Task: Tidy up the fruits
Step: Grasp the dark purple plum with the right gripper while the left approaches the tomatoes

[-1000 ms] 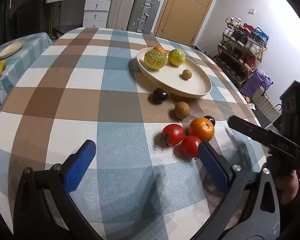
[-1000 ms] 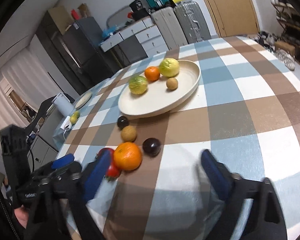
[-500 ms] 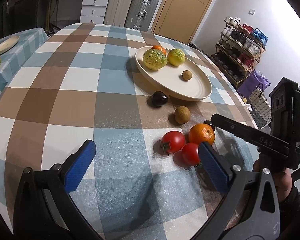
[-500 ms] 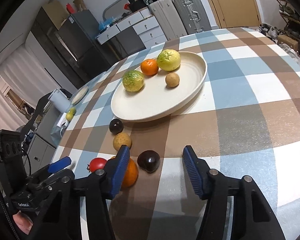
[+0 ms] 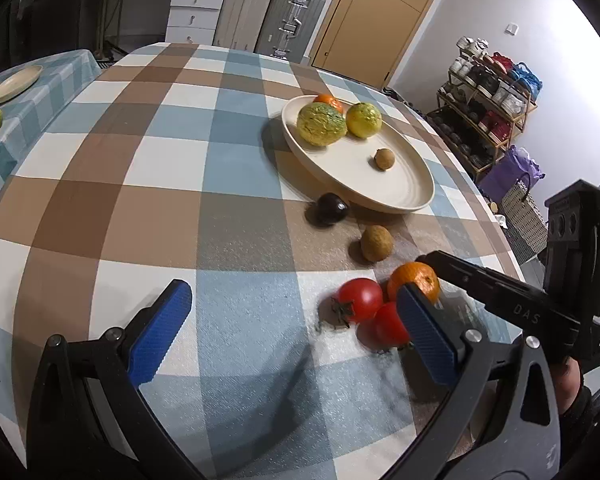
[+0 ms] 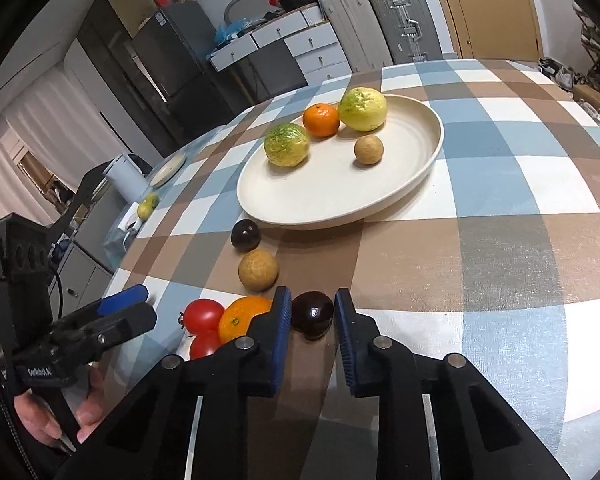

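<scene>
Dark plum [image 6: 312,314] sits on checked bench [image 6: 500,184], near side of plate [image 6: 416,184], between blue pads of right tongs [image 6: 311,317]; pads narrowed about it, contact unclear. Left tongs [image 5: 296,328] wide open, holding nothing, beside two tomatoes [image 5: 360,300] and orange [image 5: 414,282]. Plate carries two green-yellow fruits, orange, small brown fruit. Second plum [image 6: 245,235] touches plate rim; brown fruit [image 6: 258,270] just nearer.

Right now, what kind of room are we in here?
Most likely a lived-in home, a dining area near the entrance. A checked tablecloth covers the table holding a fruit plate, a loaded shoe rack stands by the door, and suitcases line the wall.
</scene>
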### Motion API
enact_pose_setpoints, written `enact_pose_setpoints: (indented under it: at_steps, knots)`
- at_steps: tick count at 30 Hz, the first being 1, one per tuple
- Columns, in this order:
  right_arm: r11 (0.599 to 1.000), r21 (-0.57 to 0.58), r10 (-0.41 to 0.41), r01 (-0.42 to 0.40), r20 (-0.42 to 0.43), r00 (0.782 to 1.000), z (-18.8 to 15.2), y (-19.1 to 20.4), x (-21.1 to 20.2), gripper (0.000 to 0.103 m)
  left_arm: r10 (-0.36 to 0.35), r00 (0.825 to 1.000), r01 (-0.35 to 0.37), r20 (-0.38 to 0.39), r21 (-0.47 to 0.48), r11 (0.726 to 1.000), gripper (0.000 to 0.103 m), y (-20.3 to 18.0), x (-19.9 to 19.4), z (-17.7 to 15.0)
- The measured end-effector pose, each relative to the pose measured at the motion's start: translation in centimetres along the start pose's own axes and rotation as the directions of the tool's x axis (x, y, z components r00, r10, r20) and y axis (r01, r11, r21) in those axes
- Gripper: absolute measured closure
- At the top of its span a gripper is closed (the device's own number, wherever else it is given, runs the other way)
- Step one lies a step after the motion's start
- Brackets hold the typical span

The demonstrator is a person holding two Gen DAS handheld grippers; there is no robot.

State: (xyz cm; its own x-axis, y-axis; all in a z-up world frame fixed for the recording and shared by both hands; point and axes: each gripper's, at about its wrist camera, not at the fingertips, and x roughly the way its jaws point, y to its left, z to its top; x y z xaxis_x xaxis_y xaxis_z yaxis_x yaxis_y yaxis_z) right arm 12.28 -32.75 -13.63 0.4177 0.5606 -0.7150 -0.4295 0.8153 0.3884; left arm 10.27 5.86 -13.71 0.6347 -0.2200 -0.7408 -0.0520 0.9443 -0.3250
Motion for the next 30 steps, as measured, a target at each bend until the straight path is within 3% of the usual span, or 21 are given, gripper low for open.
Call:
enact_pose_setpoints:
  at_steps: [14, 22, 30]
  knots:
    - [0.997, 0.049, 0.061, -0.063, 0.044, 0.997, 0.1, -1.4, -1.2, 0.082, 0.053, 0.999, -0.052, -0.015, 0.013, 0.999, 0.001, 0.2, 1.6, 2.4]
    - [0.997, 0.055, 0.053, -0.057, 0.078, 0.996, 0.5, -2.5, -2.4, 0.082, 0.030, 0.999, -0.030, -0.042, 0.014, 0.999, 0.001, -0.1, 3.9, 4.7]
    - [0.998, 0.034, 0.042, -0.048, 0.147, 0.988, 1.7, -3.6, -4.8, 0.082, 0.015, 0.997, -0.006, -0.071, 0.122, 0.993, 0.001, -2.2, 6.7, 6.4]
